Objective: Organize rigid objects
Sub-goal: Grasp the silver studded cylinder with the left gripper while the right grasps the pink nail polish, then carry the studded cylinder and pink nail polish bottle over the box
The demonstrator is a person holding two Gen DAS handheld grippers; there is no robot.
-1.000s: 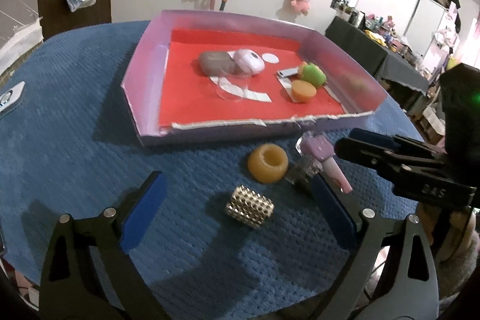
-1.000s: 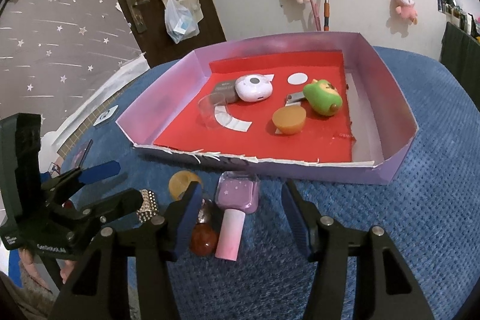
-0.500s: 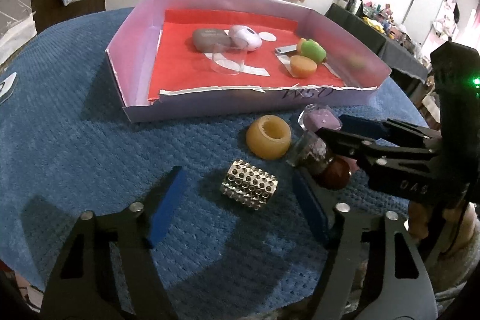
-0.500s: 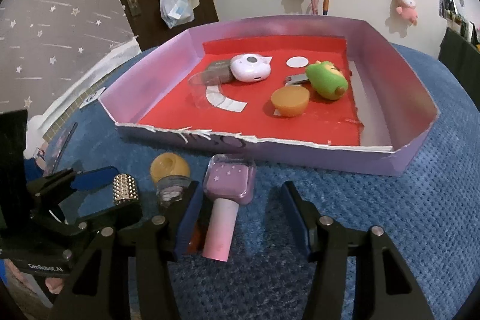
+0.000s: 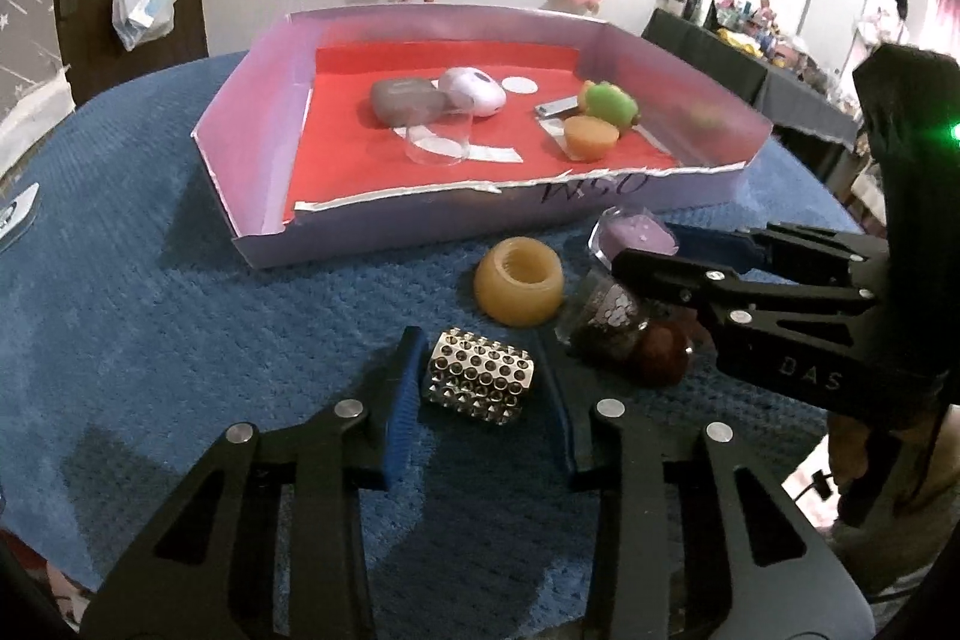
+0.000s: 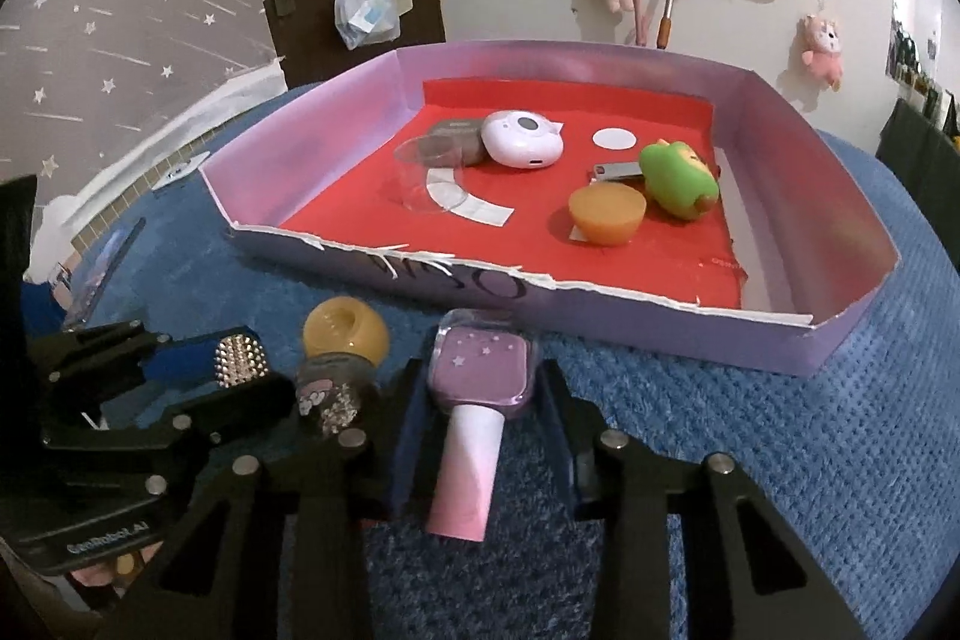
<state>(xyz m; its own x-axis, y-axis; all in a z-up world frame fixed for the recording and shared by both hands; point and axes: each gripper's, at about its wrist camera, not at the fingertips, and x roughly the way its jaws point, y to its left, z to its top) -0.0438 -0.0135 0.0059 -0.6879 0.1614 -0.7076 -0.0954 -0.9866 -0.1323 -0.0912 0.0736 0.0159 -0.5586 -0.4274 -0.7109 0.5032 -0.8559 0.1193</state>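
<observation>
A silver studded cylinder [image 5: 479, 382] lies on the blue cloth between the fingers of my left gripper [image 5: 480, 388], whose jaws have closed in on its two ends. It also shows in the right wrist view [image 6: 240, 361]. My right gripper [image 6: 480, 400] has its jaws against the sides of a purple nail-polish bottle with a pink cap [image 6: 480, 400], which also shows in the left wrist view [image 5: 639, 235]. An amber ring-shaped piece [image 5: 519, 289] and a glittery bottle with a dark red cap [image 5: 624, 334] lie between the two grippers.
A lilac box with a red floor [image 5: 258, 136] stands behind them and holds a grey case, a white round device, a clear cup, a green toy, an orange half-sphere and a nail clipper. The blue cloth [image 5: 120, 280] covers the round table.
Both grippers moved forward and down. The left jaws narrowed onto the studded cylinder and the right jaws narrowed onto the purple bottle.
</observation>
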